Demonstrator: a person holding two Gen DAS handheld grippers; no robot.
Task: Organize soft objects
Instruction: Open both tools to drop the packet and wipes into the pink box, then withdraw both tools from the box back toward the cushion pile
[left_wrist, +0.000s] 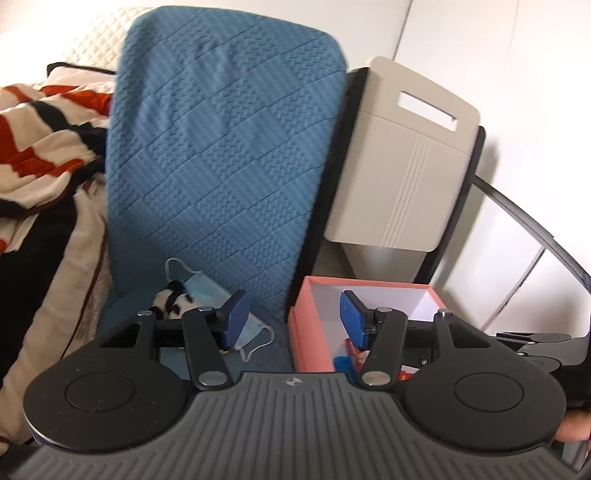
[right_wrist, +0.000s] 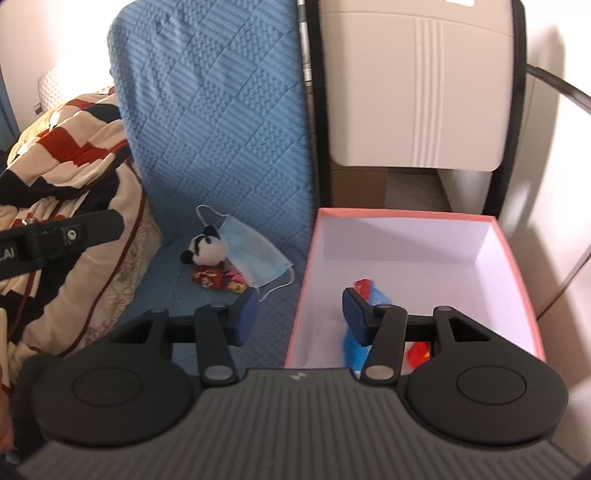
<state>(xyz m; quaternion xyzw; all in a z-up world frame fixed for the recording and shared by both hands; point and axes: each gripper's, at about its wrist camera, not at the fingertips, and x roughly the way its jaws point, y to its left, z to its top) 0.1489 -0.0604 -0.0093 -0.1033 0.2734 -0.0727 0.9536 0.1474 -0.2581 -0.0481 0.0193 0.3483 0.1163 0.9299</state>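
In the left wrist view, the left gripper (left_wrist: 291, 319) is hovering with its fingers (left_wrist: 236, 319) spread and nothing between them, straddling the seam where the blue quilted seat (left_wrist: 269, 354) is meeting the near left corner of the pink box (left_wrist: 314, 325). A pale blue face mask (left_wrist: 207, 291) is lying on the seat just beyond the left finger, with a small panda plush (left_wrist: 171, 301) touching its left edge; both are sitting close to the foot of the upright blue cushion (left_wrist: 221, 147), which is closing off the space behind them. A striped red, black and cream blanket (left_wrist: 44, 140) is crowding in from the left edge, and a beige panel (left_wrist: 402, 155) is standing behind the box. In the right wrist view, the right gripper (right_wrist: 299, 317) is also holding its fingers (right_wrist: 247, 317) apart and empty, with the box's left wall (right_wrist: 306, 280) running between them. The box's white interior (right_wrist: 424, 258) is lying mostly bare, with red and blue items (right_wrist: 364, 291) bunched by the near wall, perhaps soft toys, though the finger is hiding much of them. The panda is resting on a red patterned item (right_wrist: 210, 278) beside the mask, with a strip of bare seat separating them from the box. The left gripper's body is reaching in at the left edge over the blanket.
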